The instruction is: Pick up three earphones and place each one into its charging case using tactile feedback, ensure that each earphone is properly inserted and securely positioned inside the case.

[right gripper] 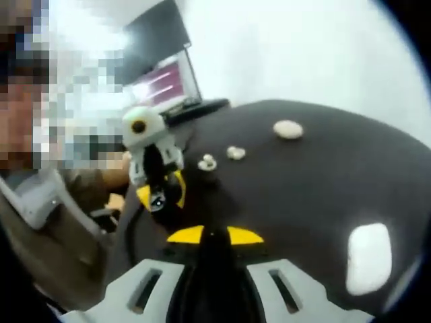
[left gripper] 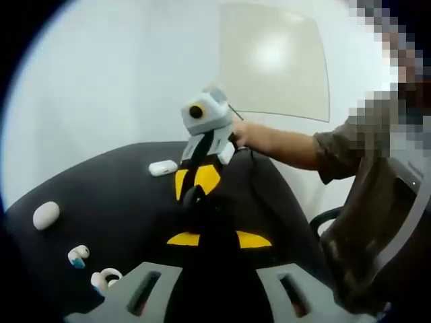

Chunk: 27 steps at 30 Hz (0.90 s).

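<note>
Earphones (left gripper: 78, 256) and (left gripper: 106, 277) lie left of the left gripper (left gripper: 217, 239), whose fingers press together, empty. Beyond them a closed white case (left gripper: 46, 215); another case (left gripper: 162, 167) sits beside the right gripper (left gripper: 193, 193), fingers also together. Black table (left gripper: 121, 195) underneath. Person's hand (left gripper: 252, 138) holds the right gripper.

Items on black table surface, left gripper view:
- Oval white charging case (left gripper: 46, 215), closed, at 9 o'clock.
- Oblong white charging case (left gripper: 162, 167), closed, near centre, toward 11 o'clock.
- White earphone with blue tip (left gripper: 78, 256), at 8 o'clock.
- White ring-shaped earphone (left gripper: 106, 278), loose, just beside it, toward 7 o'clock.
</note>
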Each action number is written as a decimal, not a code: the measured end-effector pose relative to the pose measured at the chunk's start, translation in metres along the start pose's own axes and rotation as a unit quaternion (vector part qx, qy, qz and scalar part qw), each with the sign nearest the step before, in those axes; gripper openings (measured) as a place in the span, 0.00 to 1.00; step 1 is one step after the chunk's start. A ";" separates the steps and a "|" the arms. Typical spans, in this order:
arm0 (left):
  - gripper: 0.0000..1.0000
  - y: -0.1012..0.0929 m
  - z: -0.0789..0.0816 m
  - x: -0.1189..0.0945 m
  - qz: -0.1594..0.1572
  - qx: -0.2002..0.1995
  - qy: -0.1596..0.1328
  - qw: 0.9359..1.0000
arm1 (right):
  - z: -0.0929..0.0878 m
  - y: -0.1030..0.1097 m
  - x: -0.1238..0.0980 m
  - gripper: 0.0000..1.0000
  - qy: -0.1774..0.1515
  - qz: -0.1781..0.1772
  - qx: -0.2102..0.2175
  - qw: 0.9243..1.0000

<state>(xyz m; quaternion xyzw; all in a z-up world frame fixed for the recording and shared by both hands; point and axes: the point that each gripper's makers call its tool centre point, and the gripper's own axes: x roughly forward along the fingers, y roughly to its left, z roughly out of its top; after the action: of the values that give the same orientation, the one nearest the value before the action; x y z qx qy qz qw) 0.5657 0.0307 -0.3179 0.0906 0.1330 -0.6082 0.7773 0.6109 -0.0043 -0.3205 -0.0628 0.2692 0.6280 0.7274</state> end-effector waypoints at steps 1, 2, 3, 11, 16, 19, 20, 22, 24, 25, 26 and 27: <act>0.15 0.000 0.000 0.000 0.000 0.000 0.000 1.000 | -0.001 0.001 0.000 0.13 0.002 0.000 -0.003 1.000; 0.15 -0.001 0.000 0.000 -0.001 -0.001 0.000 1.000 | -0.001 0.001 -0.002 0.13 0.004 -0.001 -0.006 1.000; 0.15 -0.001 0.000 0.000 -0.001 -0.001 0.000 1.000 | -0.002 0.001 -0.003 0.14 0.005 -0.002 -0.014 1.000; 0.15 -0.001 0.000 0.000 -0.001 -0.001 0.000 1.000 | -0.006 0.001 -0.009 0.13 0.013 -0.017 -0.062 0.998; 0.15 0.000 0.000 0.000 -0.001 -0.003 0.000 1.000 | 0.014 0.001 -0.016 0.13 -0.025 -0.039 -0.082 0.996; 0.15 0.000 0.000 0.000 -0.001 -0.004 0.000 1.000 | 0.044 0.010 -0.028 0.13 -0.083 -0.068 -0.148 0.983; 0.15 0.001 0.000 0.000 -0.001 -0.005 0.000 1.000 | 0.054 0.018 -0.032 0.13 -0.106 -0.076 -0.175 0.976; 0.15 0.001 0.000 0.000 -0.001 -0.004 0.001 1.000 | 0.071 0.041 -0.036 0.13 -0.153 -0.089 -0.247 0.953; 0.15 0.001 0.000 0.000 -0.001 -0.004 0.001 1.000 | 0.076 0.058 -0.032 0.13 -0.166 -0.113 -0.315 0.928; 0.15 0.001 0.000 0.000 -0.001 -0.004 0.001 1.000 | 0.073 0.060 -0.029 0.13 -0.151 -0.135 -0.343 0.917; 0.15 0.001 0.000 0.000 -0.001 -0.004 0.001 1.000 | 0.070 0.065 -0.023 0.13 -0.138 -0.142 -0.377 0.905; 0.15 0.001 0.000 0.000 -0.001 -0.004 0.001 1.000 | 0.066 0.069 -0.019 0.13 -0.129 -0.142 -0.408 0.892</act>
<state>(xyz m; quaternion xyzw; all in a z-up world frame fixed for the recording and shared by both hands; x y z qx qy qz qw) 0.5669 0.0311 -0.3182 0.0878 0.1360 -0.6079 0.7773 0.5653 0.0210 -0.2389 -0.3104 -0.1189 0.5748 0.7478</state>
